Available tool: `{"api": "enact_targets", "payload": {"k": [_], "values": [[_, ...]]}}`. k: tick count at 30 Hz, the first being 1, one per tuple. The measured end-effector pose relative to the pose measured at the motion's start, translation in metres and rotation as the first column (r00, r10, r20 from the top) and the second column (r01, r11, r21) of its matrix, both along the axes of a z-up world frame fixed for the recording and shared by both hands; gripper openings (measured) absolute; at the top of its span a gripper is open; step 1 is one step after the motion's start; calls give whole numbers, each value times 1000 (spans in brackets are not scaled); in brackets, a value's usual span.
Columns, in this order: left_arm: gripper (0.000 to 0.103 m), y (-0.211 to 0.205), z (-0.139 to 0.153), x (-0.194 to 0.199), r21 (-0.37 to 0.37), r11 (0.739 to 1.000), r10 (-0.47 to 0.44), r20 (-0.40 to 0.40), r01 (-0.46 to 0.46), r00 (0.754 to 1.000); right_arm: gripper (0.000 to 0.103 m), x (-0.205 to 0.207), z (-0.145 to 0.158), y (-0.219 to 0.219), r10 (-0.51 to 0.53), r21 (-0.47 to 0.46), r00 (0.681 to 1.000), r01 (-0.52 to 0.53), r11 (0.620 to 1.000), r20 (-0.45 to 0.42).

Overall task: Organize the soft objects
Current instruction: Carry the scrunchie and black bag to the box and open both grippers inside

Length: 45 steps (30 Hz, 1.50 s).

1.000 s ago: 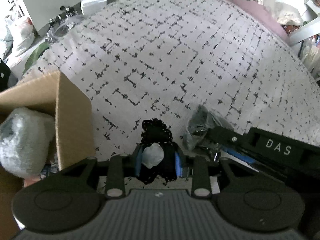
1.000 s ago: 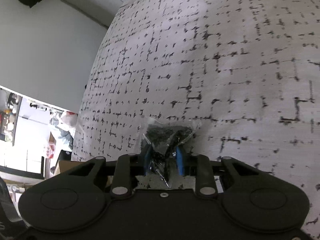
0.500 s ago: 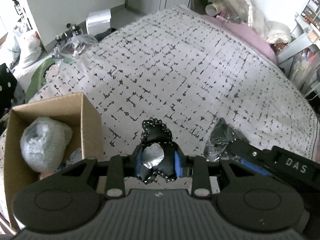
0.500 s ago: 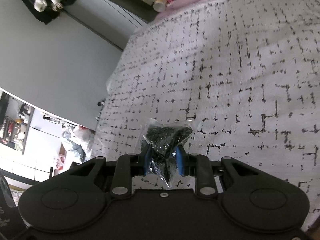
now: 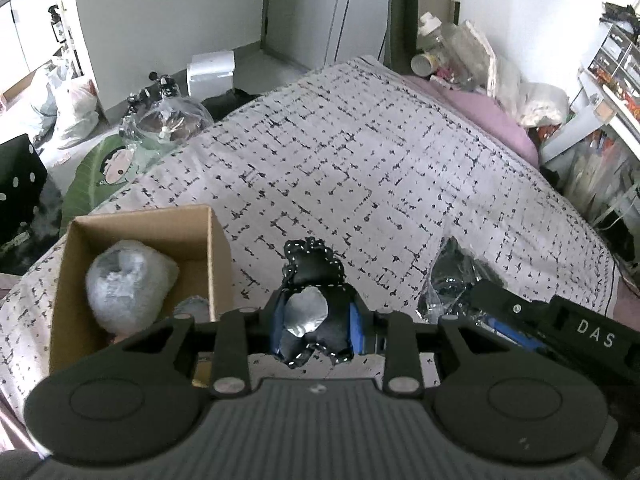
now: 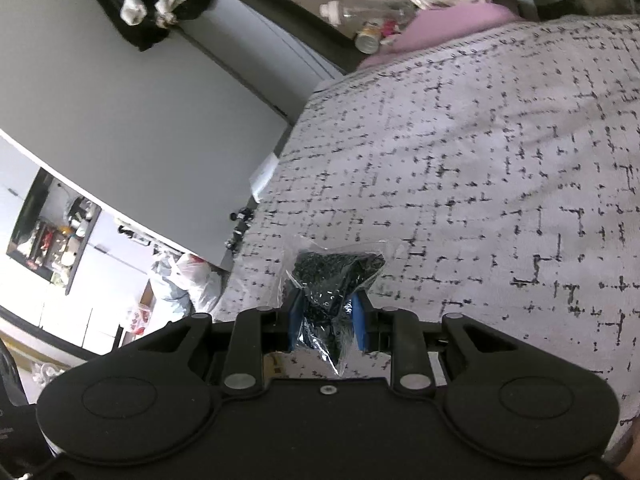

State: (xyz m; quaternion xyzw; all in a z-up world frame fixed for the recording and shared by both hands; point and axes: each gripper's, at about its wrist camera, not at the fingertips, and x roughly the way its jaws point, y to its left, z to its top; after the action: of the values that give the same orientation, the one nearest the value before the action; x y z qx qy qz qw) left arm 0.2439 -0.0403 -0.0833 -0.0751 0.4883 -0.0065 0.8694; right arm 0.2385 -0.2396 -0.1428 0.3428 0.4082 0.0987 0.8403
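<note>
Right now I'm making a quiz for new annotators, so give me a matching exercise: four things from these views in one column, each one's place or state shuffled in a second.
Things
1. black stitched pouch
2. clear bag of black bits
3. bubble-wrap bundle
4. cardboard box

Places or states
A. lying inside the box
B. pinched in the right gripper
C. standing open on the patterned bedspread
D. pinched in the left gripper

Pairs: 1-D, 2-B, 3-A, 4-C

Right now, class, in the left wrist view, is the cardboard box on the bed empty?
No. The cardboard box holds a bubble-wrapped bundle, which rests against its left inner wall.
</note>
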Motion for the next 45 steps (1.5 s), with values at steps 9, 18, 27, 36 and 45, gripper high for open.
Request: {"api": "enact_targets", "payload": {"k": [9, 18, 27, 36, 45], "values": [[31, 20, 20, -11, 2, 999, 33, 33, -33, 999, 26, -2, 13, 14, 44, -28, 996, -42, 999, 81], [31, 44, 32, -16, 2, 999, 54, 64, -54, 996, 26, -3, 17, 32, 94, -41, 990, -90, 995, 105], [31, 75, 33, -21, -18, 995, 100, 69, -99, 993, 26, -5, 19, 54, 148, -36, 981, -145, 989, 123], [31, 112, 16, -20, -71, 988, 139, 36, -136, 990, 26, -4, 17, 86, 214, -65, 969, -207, 976, 122], [34, 136, -16, -19, -138, 980, 139, -29, -141, 990, 26, -1, 14, 119, 255, -113, 961, -243, 963, 104]]}}
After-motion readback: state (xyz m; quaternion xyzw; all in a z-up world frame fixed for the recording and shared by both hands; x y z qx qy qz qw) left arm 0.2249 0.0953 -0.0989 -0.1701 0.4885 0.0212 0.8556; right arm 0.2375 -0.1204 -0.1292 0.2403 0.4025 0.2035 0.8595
